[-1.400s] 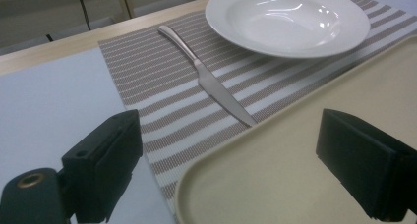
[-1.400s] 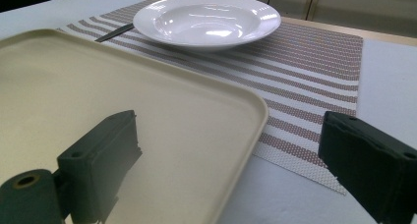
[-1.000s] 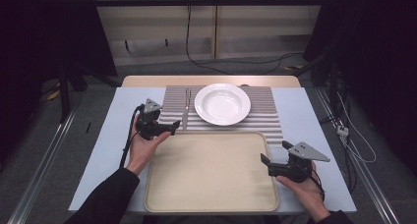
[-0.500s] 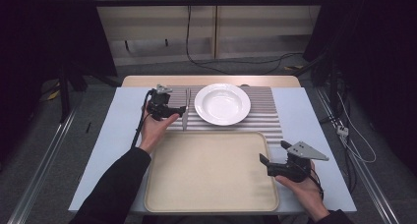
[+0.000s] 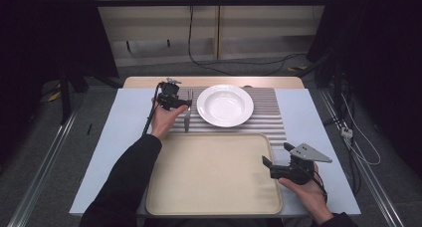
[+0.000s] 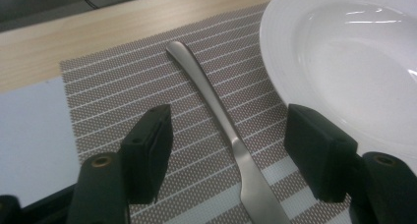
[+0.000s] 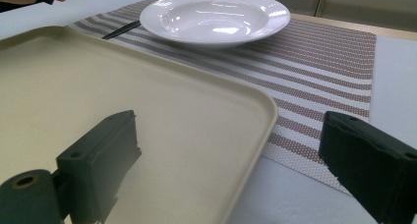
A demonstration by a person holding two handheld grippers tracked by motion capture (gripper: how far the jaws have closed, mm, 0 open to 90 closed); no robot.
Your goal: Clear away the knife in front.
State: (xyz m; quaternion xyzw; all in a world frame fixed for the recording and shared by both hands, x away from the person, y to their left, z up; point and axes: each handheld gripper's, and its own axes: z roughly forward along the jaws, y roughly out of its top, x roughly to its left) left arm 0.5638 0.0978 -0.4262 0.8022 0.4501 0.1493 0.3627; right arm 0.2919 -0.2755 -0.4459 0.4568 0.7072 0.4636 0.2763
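The left tool (image 6: 226,150) is hovering over the knife (image 6: 223,130), which is lying on the striped placemat (image 6: 113,81) just beside the white plate (image 6: 354,62). Its jaws have just been closing, but are not touching the knife. The right tool (image 7: 231,170) is standing wide open and empty at the tray (image 7: 123,96) edge.

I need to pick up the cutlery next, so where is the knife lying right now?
The knife lies on the striped placemat just left of the white plate, between the left gripper's open jaws.
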